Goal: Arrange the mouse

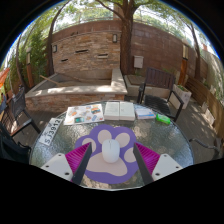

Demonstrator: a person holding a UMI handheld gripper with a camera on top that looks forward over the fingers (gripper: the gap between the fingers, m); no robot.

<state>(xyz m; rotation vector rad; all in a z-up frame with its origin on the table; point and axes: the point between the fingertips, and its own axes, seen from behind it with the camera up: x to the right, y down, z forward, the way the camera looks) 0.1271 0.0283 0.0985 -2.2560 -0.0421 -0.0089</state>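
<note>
A white computer mouse (110, 150) lies on a purple paw-print mouse mat (108, 152) on a round glass table (45, 150). My gripper (110, 160) is open, its pink-padded fingers (80, 158) standing wide apart to either side of the mat. The mouse rests on the mat between the fingers, with a clear gap at each side.
Beyond the mat lie books and papers (84, 113), a white box (120, 110) and a green object (163, 119). Patio chairs (176, 100) stand around the table. A brick wall (90, 50) and raised planter (70, 92) lie beyond.
</note>
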